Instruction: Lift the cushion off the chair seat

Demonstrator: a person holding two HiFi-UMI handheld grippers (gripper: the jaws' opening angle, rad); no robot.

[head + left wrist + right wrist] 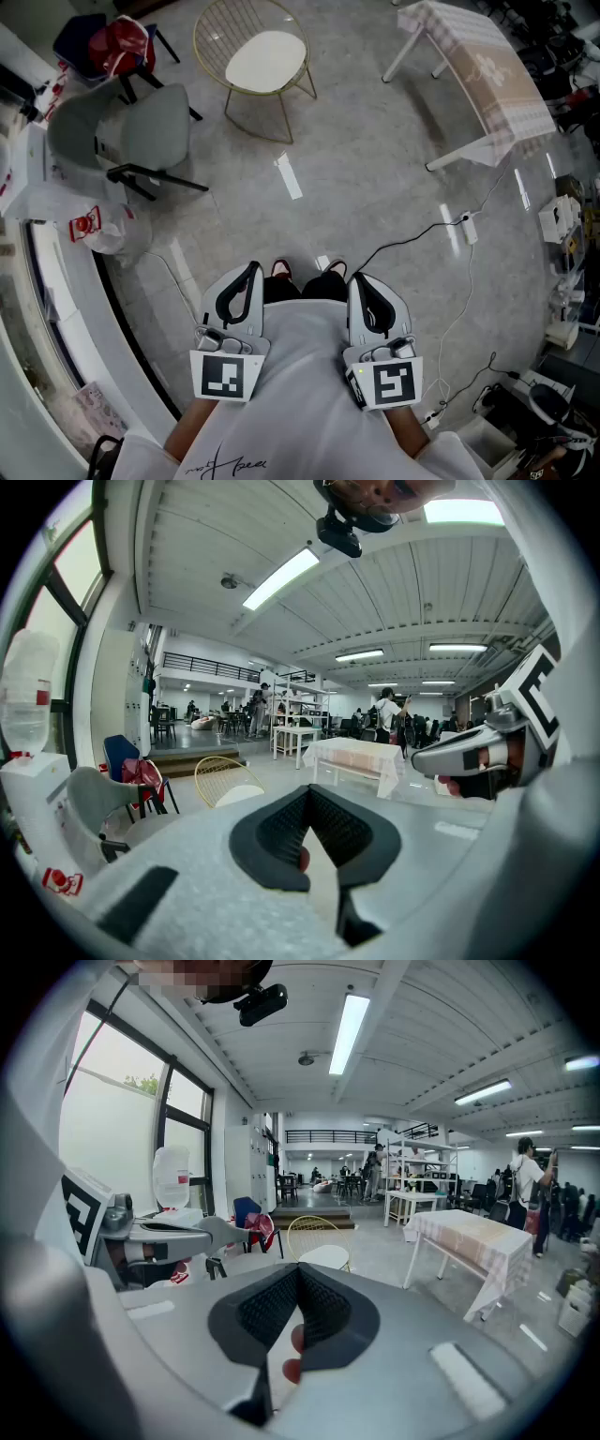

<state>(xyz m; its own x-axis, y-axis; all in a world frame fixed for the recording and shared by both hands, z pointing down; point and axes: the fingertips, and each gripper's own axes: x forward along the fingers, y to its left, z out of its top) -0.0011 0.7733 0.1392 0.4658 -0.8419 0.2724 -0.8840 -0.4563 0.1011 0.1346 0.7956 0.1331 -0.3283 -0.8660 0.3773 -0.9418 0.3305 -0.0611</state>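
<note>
The cushion [265, 60] lies on the chair [220, 23] at my twelve o'clock. A table [492, 66] stands at two, a second chair [141, 127] at ten.

We see a white cushion [265, 59] on a gold wire chair [211, 28], far off — left of it a pale grey chair [150, 127] and a red bag [124, 47] on a blue chair [75, 33]. The far-right table [487, 70] wears a beige checked cloth. Near us, the white left gripper [249, 270] and right gripper [361, 279] carry black-and-white square markers.

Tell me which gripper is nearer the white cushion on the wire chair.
Left. The left gripper is far back but in line with the cushion; the right gripper sits further right.
</note>
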